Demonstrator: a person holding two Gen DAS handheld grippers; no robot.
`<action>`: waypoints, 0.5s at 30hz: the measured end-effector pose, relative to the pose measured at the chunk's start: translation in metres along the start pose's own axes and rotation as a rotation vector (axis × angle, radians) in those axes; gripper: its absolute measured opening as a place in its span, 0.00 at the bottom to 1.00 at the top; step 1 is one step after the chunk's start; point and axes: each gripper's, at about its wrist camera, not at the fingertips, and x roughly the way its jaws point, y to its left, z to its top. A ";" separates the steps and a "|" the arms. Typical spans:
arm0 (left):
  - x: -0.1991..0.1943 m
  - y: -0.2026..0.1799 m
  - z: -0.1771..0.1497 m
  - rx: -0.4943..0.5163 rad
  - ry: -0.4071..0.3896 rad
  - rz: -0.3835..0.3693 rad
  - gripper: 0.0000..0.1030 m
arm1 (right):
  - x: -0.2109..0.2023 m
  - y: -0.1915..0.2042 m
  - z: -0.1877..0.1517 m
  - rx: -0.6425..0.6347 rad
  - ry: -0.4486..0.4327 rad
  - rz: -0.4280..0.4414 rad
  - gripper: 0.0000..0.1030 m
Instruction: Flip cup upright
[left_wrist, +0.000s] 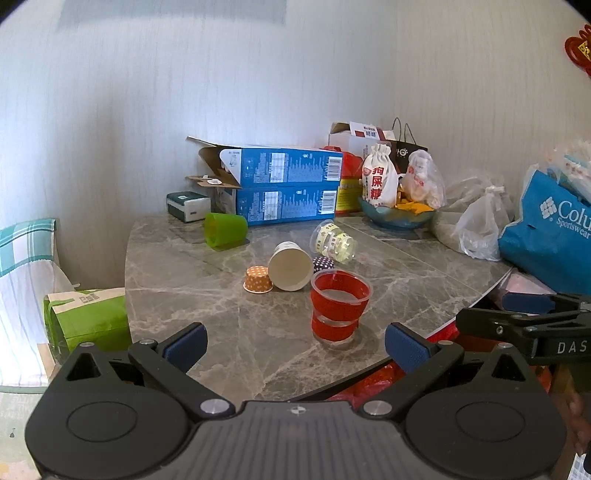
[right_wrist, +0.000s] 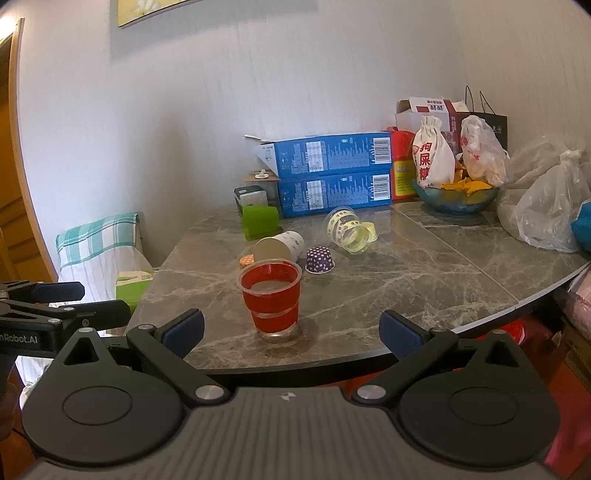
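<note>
Red cup (left_wrist: 340, 305): upright near table edge (left_wrist: 476, 301), bare marble around it. White cup (left_wrist: 290, 265), green cup (left_wrist: 225, 232): on their sides behind. Left gripper (left_wrist: 295, 345), right gripper (right_wrist: 291, 331): spread, empty. Wall picture (right_wrist: 147, 11): right view only.

Six cups (left_wrist: 340, 304) — two blue boxes (left_wrist: 288, 184)

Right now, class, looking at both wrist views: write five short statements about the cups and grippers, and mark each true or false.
1. The red cup stands upright. True.
2. The green cup stands upright. False: it lies on its side.
3. The left gripper grips the red cup. False: it is open, holding nothing.
4. The white paper cup lies on its side. True.
5. The right gripper is open. True.
</note>
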 end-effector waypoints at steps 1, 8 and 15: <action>0.000 0.000 0.000 -0.001 -0.001 0.000 1.00 | 0.000 0.000 0.000 -0.001 0.000 0.000 0.99; -0.001 0.000 0.000 -0.003 0.003 0.003 1.00 | -0.001 0.001 0.000 0.000 0.001 0.002 0.99; 0.000 0.000 0.000 -0.005 0.007 0.003 1.00 | -0.002 0.000 0.000 -0.001 -0.001 0.005 0.99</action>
